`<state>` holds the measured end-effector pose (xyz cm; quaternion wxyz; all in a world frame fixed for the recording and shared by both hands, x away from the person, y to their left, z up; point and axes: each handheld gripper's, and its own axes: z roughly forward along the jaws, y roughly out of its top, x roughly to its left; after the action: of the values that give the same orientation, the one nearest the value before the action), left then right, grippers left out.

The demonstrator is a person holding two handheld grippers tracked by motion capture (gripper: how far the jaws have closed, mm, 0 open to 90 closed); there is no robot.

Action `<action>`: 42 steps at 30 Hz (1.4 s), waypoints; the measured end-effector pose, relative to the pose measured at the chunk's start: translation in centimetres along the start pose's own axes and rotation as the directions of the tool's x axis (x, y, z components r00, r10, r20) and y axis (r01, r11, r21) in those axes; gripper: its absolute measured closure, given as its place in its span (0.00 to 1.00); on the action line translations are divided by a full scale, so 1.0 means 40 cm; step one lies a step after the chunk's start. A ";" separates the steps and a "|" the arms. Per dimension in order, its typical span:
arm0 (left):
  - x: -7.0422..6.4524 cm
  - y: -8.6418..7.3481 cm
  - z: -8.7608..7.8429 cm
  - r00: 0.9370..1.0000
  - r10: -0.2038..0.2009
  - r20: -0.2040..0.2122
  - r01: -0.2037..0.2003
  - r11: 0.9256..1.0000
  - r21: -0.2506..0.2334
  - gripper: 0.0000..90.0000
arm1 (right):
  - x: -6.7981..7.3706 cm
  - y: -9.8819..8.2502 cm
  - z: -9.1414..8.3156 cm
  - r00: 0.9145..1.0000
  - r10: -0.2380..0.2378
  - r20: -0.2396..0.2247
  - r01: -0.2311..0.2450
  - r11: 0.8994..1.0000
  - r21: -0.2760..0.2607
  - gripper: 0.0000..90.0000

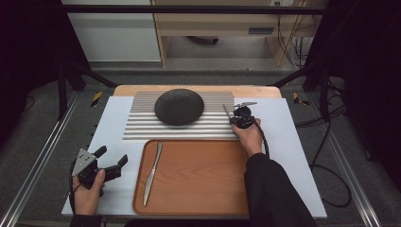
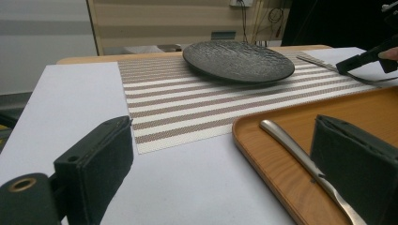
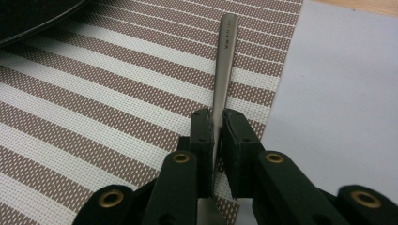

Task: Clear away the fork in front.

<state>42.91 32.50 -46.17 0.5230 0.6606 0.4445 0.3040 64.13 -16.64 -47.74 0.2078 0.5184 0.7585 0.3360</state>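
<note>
At the right of centre in the high view, a slim metal utensil (image 1: 228,112) was pinched by the right gripper (image 1: 235,115) over the striped placemat (image 1: 142,124), beside the dark plate (image 1: 179,107).

In the left gripper view, the left gripper (image 2: 225,178) was spread, empty.

In the right gripper view, the stiff, light, probably slippery handle (image 3: 223,61) was clamped flat-wise near mid-length.

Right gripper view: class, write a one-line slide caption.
Right gripper shut on a slim silver utensil handle above the brown-and-white striped woven placemat.
</note>
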 end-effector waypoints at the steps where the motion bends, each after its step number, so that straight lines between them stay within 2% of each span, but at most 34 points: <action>1: 0.000 0.000 0.000 1.000 0.001 0.000 -0.001 1.000 0.000 0.07 | 0.002 0.000 0.001 1.000 -0.001 0.003 0.001 1.000 -0.001 0.91; 3: 0.000 0.000 0.000 1.000 0.001 0.002 -0.001 1.000 0.000 0.07 | 0.004 0.001 0.002 1.000 -0.010 0.011 0.010 1.000 -0.004 0.93; 5: 0.000 -0.001 0.001 1.000 0.000 0.004 0.000 1.000 0.002 0.07 | 0.002 0.002 0.002 1.000 0.009 0.005 -0.009 1.000 0.000 0.93; 12: -0.002 -0.001 0.002 1.000 0.005 0.004 -0.005 1.000 0.007 0.07 | 0.008 0.003 -0.001 1.000 -0.025 0.008 0.025 1.000 0.006 0.95; 15: -0.001 -0.001 0.003 1.000 0.006 0.004 -0.006 1.000 0.008 0.07 | 0.006 0.002 -0.002 1.000 -0.017 0.001 0.017 1.000 0.002 0.95; 42: 0.000 0.000 0.001 1.000 0.005 -0.004 -0.005 1.000 0.006 0.07 | 0.011 0.011 -0.032 0.998 -0.063 0.002 0.063 0.998 -0.022 0.95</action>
<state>42.95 32.50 -46.19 0.5194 0.6627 0.4448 0.3053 63.38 -16.51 -46.53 0.2246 0.4920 0.7707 0.3370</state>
